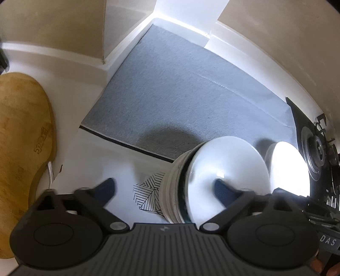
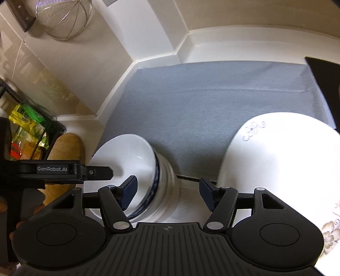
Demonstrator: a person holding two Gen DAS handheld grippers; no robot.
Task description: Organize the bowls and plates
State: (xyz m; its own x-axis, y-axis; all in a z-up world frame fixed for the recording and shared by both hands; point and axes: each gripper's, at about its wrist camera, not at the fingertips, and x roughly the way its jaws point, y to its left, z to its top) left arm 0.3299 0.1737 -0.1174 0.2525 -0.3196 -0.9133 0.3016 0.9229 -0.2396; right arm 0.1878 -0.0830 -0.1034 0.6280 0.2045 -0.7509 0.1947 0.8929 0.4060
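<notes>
A stack of white bowls with a blue-patterned rim stands at the front edge of the grey mat. My left gripper is open wide. One finger hangs left of the stack and the other over the top bowl's inside, so the stack's side wall lies between them, unpressed. My right gripper is open too, its left pad over the top bowl's inside and its right pad clear of the stack. A large white plate with floral print lies to the right.
A wooden cutting board lies to the left on the white counter. A black stove burner is at the right edge. A wire strainer hangs on the wall, and a black rack with packets stands at left. A line-patterned sheet lies under the stack.
</notes>
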